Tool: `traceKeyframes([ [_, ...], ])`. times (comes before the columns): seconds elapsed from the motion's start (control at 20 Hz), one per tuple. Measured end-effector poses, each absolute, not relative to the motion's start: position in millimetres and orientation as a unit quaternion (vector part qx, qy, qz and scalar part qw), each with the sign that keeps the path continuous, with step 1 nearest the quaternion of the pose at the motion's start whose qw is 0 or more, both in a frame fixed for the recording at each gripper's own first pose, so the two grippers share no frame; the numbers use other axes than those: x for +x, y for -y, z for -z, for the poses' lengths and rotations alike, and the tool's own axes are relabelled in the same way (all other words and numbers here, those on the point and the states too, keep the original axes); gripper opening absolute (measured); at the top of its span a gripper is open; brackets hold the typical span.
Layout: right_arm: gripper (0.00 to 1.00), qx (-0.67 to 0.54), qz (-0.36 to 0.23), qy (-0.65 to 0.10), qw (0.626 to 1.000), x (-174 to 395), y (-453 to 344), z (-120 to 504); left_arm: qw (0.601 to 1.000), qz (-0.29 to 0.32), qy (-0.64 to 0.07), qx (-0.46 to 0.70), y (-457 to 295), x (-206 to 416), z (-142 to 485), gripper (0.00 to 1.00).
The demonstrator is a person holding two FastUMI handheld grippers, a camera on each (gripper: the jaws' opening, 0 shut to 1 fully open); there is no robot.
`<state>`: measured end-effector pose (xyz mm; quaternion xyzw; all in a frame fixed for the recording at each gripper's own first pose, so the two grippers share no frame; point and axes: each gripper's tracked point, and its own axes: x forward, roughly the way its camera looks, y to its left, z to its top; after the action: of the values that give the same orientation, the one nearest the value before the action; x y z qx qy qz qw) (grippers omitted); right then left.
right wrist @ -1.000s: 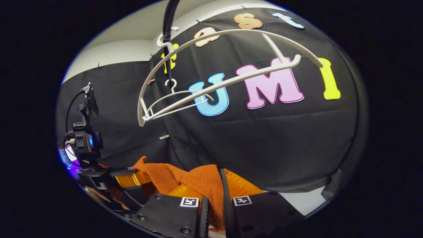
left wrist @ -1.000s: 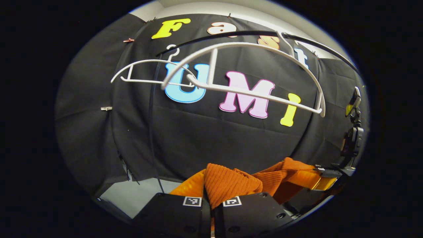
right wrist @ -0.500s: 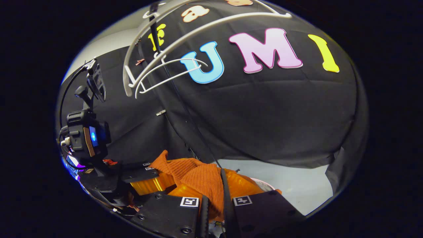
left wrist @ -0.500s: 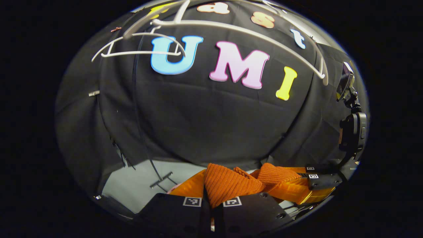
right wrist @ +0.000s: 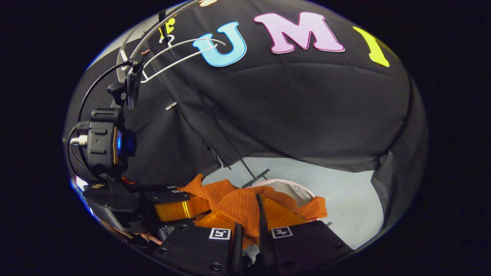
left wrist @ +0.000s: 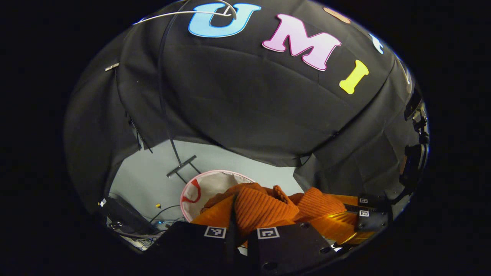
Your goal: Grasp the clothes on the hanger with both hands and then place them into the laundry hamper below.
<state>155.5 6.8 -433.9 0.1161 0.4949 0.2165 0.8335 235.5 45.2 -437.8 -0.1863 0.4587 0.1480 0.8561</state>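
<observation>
Above the hamper [left wrist: 215, 184], both grippers, left [left wrist: 239, 226] and right [right wrist: 249, 226], were clamped on the orange garment [left wrist: 264, 205]. It was off the hanger [right wrist: 180, 53]; lowering and release remained.

Bunched orange ribbed garment [left wrist: 264, 207] held above the round white hamper [left wrist: 209, 188].

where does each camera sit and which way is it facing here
Left gripper view: rides the left claw, facing forward and down over the orange garment to the hamper; the right claw shows farther off.
Right gripper view: rides the right claw, facing the hamper; the left claw shows farther off.
Shared: garment, hamper, booth wall.
</observation>
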Motion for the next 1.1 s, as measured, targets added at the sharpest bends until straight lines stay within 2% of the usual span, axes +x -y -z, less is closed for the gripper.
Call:
traceKeyframes([
  [0.05, 0.24, 0.120, -0.216, -0.501, 0.830, 155.1, -7.9, 436.0, 0.855, -0.146, -0.462, -0.185, -44.2, 235.8, 439.7, 0.15],
  [0.35, 0.24, 0.117, -0.220, -0.498, 0.831, 162.1, -11.0, 435.8, 0.855, -0.141, -0.461, -0.191, -47.9, 242.9, 439.2, 0.17],
  [0.5, 0.24, 0.098, -0.211, -0.499, 0.835, 163.8, 1.0, 439.3, 0.853, -0.153, -0.472, -0.161, -62.8, 234.4, 443.1, 0.65],
  [0.55, 0.34, 0.093, -0.206, -0.502, 0.835, 164.5, 4.0, 446.6, 0.852, -0.158, -0.475, -0.152, -65.9, 231.0, 445.0, 0.81],
  [0.6, 0.34, 0.092, -0.199, -0.504, 0.835, 164.7, 8.8, 448.0, 0.851, -0.161, -0.477, -0.152, -67.7, 226.3, 446.1, 0.82],
  [0.7, 0.57, 0.099, -0.185, -0.506, 0.836, 163.7, 15.0, 449.9, 0.849, -0.165, -0.476, -0.156, -69.9, 219.6, 447.1, 0.83],
  [0.75, 0.64, 0.103, -0.180, -0.506, 0.837, 162.5, 18.4, 448.3, 0.849, -0.167, -0.475, -0.156, -71.9, 216.1, 446.6, 0.83],
  [0.8, 0.65, 0.103, -0.176, -0.507, 0.838, 161.6, 20.5, 449.9, 0.849, -0.170, -0.475, -0.155, -73.5, 213.1, 445.3, 0.84],
  [0.85, 0.72, 0.103, -0.174, -0.506, 0.838, 160.6, 21.1, 451.1, 0.849, -0.171, -0.475, -0.155, -74.6, 210.1, 445.3, 0.84],
  [1.1, 0.77, 0.106, -0.176, -0.499, 0.842, 159.7, 20.1, 445.1, 0.855, -0.171, -0.464, -0.157, -74.8, 207.4, 436.6, 0.85],
])
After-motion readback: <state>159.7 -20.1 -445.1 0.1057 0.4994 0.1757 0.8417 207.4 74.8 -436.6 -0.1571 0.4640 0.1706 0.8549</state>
